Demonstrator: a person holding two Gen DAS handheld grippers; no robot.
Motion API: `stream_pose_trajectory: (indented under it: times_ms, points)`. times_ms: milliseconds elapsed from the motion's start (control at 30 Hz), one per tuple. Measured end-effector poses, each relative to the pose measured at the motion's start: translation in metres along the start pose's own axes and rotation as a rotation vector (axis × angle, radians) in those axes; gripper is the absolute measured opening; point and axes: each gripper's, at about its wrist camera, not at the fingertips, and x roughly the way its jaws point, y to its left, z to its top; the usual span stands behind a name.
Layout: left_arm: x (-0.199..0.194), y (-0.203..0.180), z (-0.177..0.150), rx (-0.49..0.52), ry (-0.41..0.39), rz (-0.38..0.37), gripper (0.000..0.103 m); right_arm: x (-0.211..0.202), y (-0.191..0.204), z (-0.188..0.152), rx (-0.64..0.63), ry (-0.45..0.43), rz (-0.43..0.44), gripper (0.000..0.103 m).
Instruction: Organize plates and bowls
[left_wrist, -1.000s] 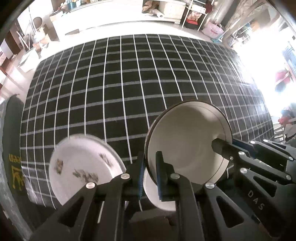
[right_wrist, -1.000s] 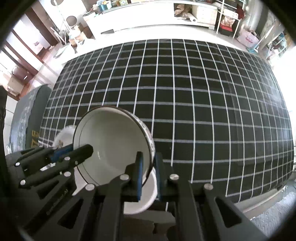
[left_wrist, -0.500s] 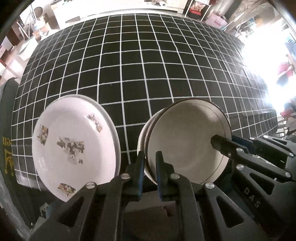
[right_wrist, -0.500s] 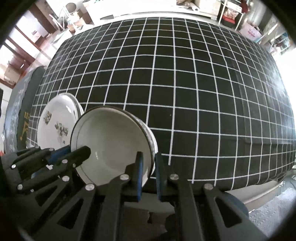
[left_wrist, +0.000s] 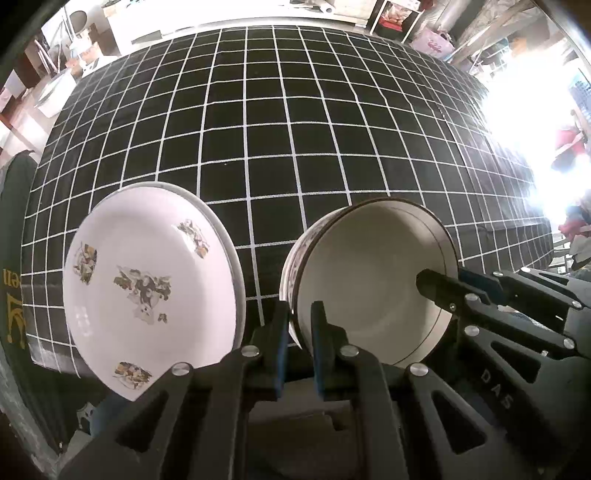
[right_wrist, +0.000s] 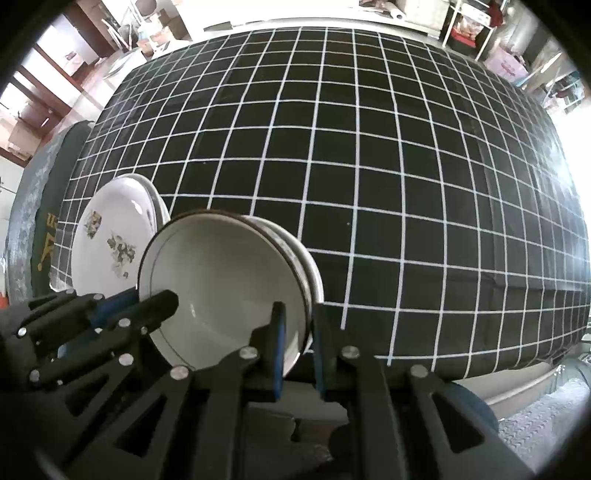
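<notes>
- Left gripper (left_wrist: 298, 325) clamped on the near-left rim of the white bowl (left_wrist: 373, 280), one blue-padded finger inside the wall, the other outside.
- Right gripper (right_wrist: 298, 326) pinched on the same bowl (right_wrist: 221, 280) at its opposite rim, again one finger in, one finger out.
- Seen from the left wrist: right gripper (left_wrist: 458, 284) reaching in from the right edge, its dark fingertip lying over the bowl's inner wall.
- Seen from the right wrist: left gripper (right_wrist: 136, 306) coming in from the left, tip poking into the bowl's mouth.
- Bowl tipped up on edge, mouth turned toward both cameras, cream inside with a thin dark line below the rim.
- More than one rim visible behind the front bowl in the right wrist view: looks like a nested stack, exact count impossible to tell.
- Patterned band showing on the bowl's outer wall in the left wrist view.
- Floral plate (left_wrist: 147, 284) just beside the bowl on its left, also tilted steeply, face toward the cameras.
- Second plate rim peeking out behind the floral plate (right_wrist: 110, 243); touching the bowl or not, cannot tell.
- All of it over the near edge of the black tablecloth with white grid lines (left_wrist: 277, 129).
- Dark green fabric with yellow lettering (right_wrist: 48, 229) hanging off the left end of the table.
- Cluttered room and bright glare beyond the far and right edges.
</notes>
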Motion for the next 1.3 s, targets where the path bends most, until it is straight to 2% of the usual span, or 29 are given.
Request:
stream_pose_trajectory:
  times_ms: [100, 233, 300, 367, 433, 600, 667, 767, 967, 1100, 1167, 1300]
  points:
    - [0.001, 0.000, -0.001, 0.002, -0.005, -0.003, 0.010, -0.002, 0.000, -0.001, -0.010, -0.012, -0.018, 0.018]
    - [-0.001, -0.003, -0.005, 0.014, -0.015, -0.014, 0.010, -0.002, -0.002, -0.002, -0.011, 0.006, 0.005, 0.022]
    - [-0.005, -0.001, -0.007, 0.010, -0.029, -0.031, 0.010, -0.006, -0.005, -0.003, -0.009, -0.001, 0.027, 0.031]
    - [-0.010, 0.001, -0.009, 0.009, -0.045, -0.045, 0.010, -0.012, -0.007, -0.003, -0.010, -0.027, 0.024, 0.051]
    - [-0.015, 0.002, -0.011, 0.005, -0.057, -0.063, 0.013, -0.020, -0.012, -0.004, -0.002, -0.063, 0.027, 0.056]
    - [-0.034, 0.008, -0.018, -0.014, -0.113, -0.120, 0.023, -0.031, -0.029, -0.006, 0.069, -0.100, 0.097, 0.059]
    - [-0.043, 0.010, -0.022, -0.020, -0.145, -0.159, 0.037, -0.033, -0.035, -0.008, 0.100, -0.113, 0.116, 0.060]
    - [-0.049, 0.015, -0.032, -0.029, -0.168, -0.221, 0.044, -0.036, -0.042, -0.015, 0.139, -0.129, 0.168, 0.060]
    - [-0.032, 0.027, -0.042, -0.049, -0.160, -0.248, 0.047, -0.036, -0.043, -0.027, 0.192, -0.174, 0.230, 0.063]
    - [-0.020, 0.028, -0.045, -0.018, -0.158, -0.261, 0.047, -0.024, -0.043, -0.029, 0.224, -0.155, 0.239, 0.066]
    - [-0.014, 0.024, -0.043, 0.008, -0.155, -0.271, 0.054, -0.018, -0.044, -0.029, 0.234, -0.146, 0.239, 0.068]
    - [-0.002, 0.024, -0.038, 0.030, -0.147, -0.277, 0.055, -0.006, -0.046, -0.025, 0.252, -0.131, 0.235, 0.070]
